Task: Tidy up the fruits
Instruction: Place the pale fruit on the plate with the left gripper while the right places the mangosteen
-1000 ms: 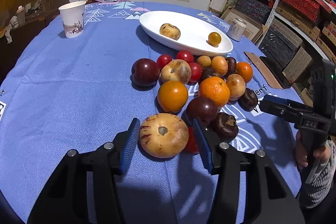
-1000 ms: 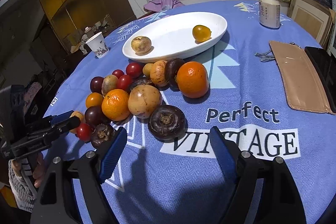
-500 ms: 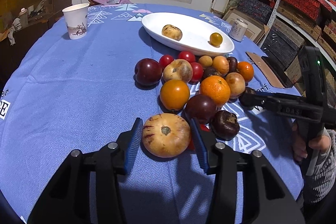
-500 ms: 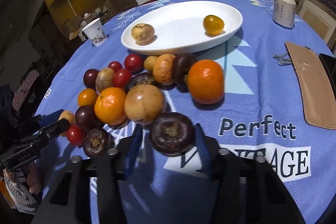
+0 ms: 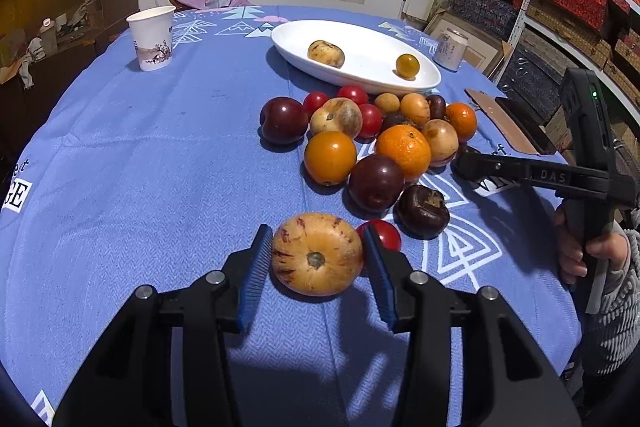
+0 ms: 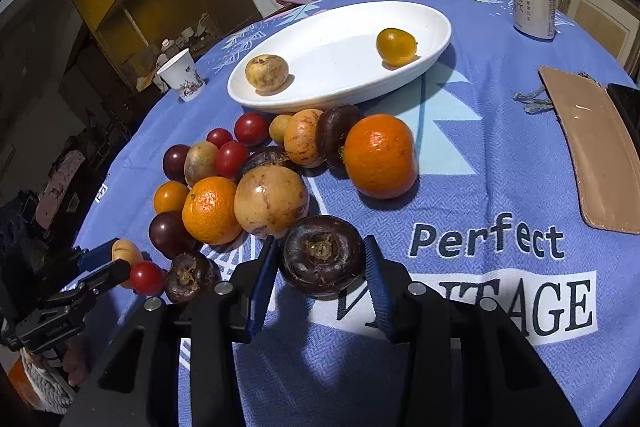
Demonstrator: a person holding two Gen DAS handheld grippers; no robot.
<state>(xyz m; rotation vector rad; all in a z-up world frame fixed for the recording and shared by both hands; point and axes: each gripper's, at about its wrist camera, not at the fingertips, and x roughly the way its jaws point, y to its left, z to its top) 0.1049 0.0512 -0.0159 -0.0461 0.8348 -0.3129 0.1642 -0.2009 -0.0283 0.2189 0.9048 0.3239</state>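
tablecloth (image 5: 160, 167): blue, white triangles; dish (image 5: 372, 43): white; mangosteen (image 6: 322, 255): dark purple

Both wrist views look steeply down, close, sharing the fruit pile (image 5: 384, 147) (opposite sides).

One white dish (image 6: 340, 67) sits in the upper middle of the right wrist view, with two fruits in it: one tan (image 6: 267, 72) and one yellow-orange (image 6: 396, 41). Below it, on the counter (image 6: 480, 167), four small red tomatoes show (image 6: 251, 129), two rough oranges (image 6: 379, 155), two dark plums (image 6: 176, 161) and two wrinkled dark fruits (image 6: 322, 255). One paper cup (image 6: 181, 75) stands at the left and one can (image 6: 534, 5) at the upper right.
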